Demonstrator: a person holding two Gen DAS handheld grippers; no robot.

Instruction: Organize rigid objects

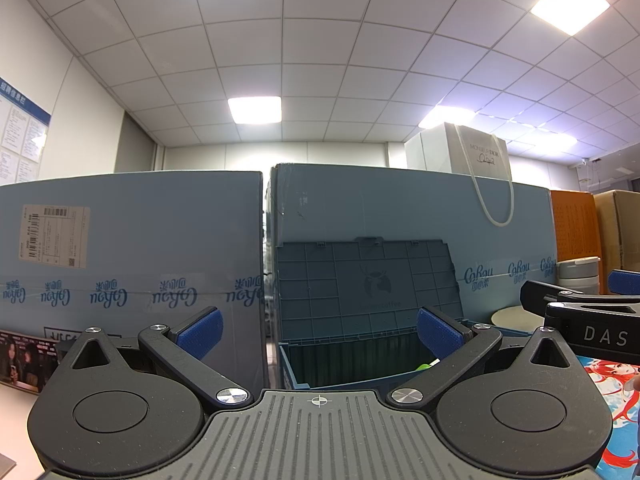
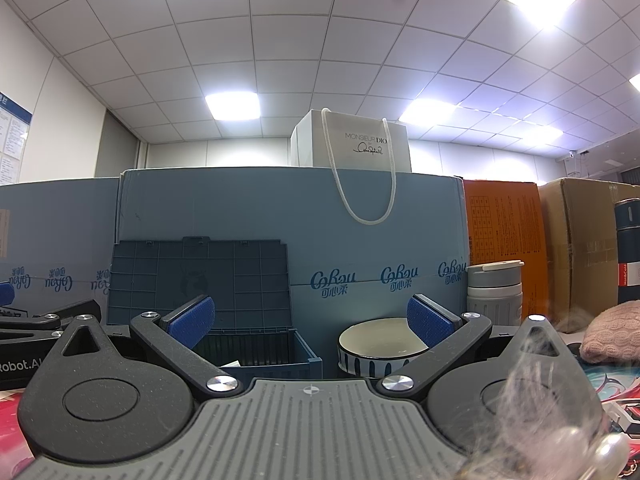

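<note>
Both tools hung level above the table with nothing in them. The left gripper [image 1: 319, 334] had its blue pads spread wide, aimed at the blue storage crate [image 1: 352, 364], whose ribbed lid [image 1: 366, 280] stood propped open against the big blue cartons [image 1: 132, 240] behind. The right gripper [image 2: 310, 322] was likewise spread and empty, with the striped bowl [image 2: 378, 350] just ahead between its right finger and the crate.

Something bright green [image 1: 424, 367] showed low inside the crate, and a pale scrap too in the right view, so I judged a piece or two was already stowed; what they were I could not tell. Still out on the table were the bowl, a grey lidded cup [image 2: 495, 292] beside it, and a dark flask [image 2: 627, 252] further right. A pink knitted thing [image 2: 612, 332] lay near them. Most of the sorting looked undone, and the bowl seemed the likely next pick
</note>
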